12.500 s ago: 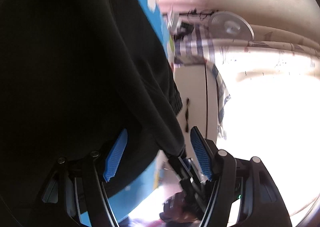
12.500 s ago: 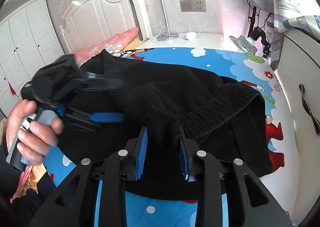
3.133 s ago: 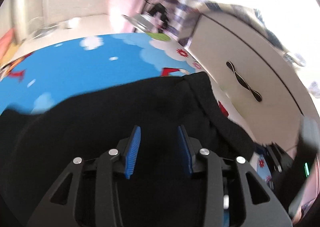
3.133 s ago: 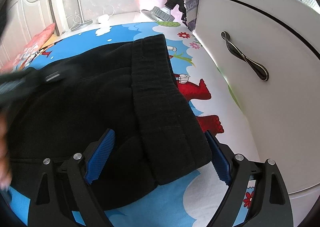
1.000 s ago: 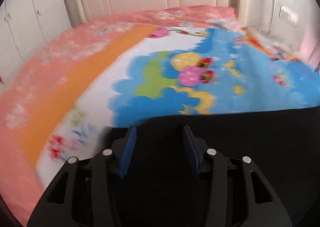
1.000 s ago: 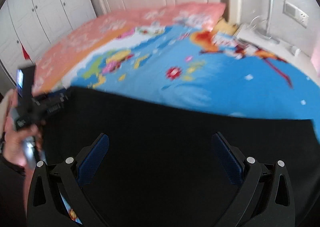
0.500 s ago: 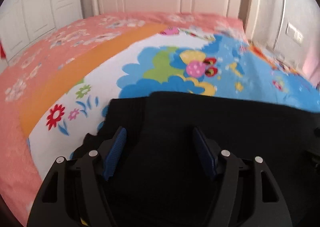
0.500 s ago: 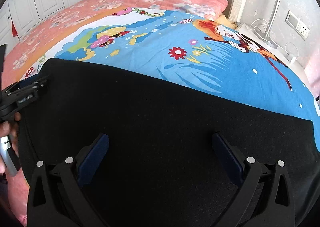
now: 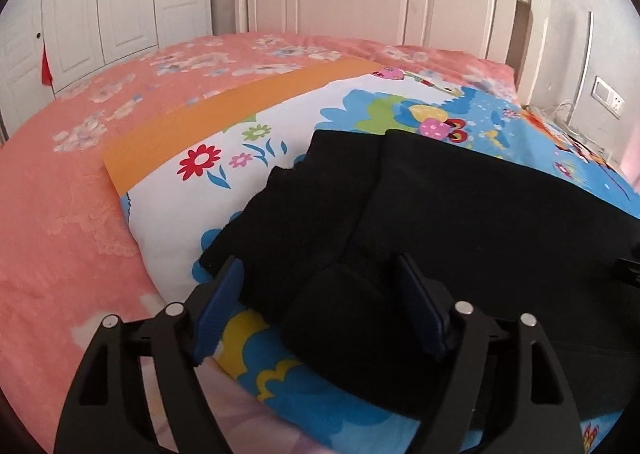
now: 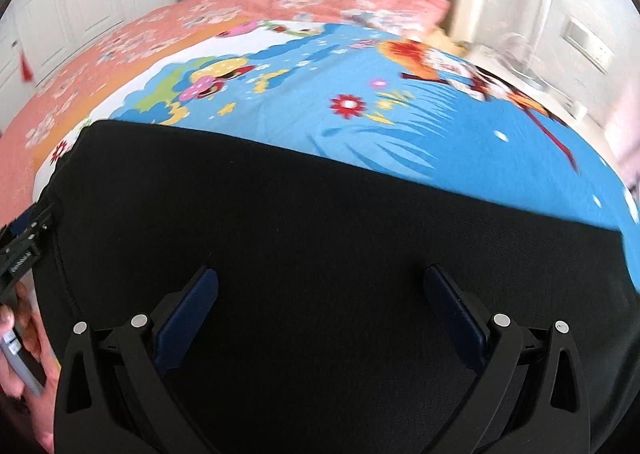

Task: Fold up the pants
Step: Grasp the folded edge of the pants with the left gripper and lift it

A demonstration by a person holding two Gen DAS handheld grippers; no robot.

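Pants (image 9: 460,222) lying folded on the cartoon bedsheet (image 9: 192,210), left tongs (image 9: 320,306) having just been opening, straddling a cuff, right tongs (image 10: 320,314) gaping wide over black fabric

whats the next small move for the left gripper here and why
Probably close the left gripper on the bunched end of the black pants so that end can be lifted and folded over. Its jaws have just been opening, and the blue fingers now stand on either side of a raised lump of fabric without pinching it. The right gripper hangs open over the flat middle, holding nothing.
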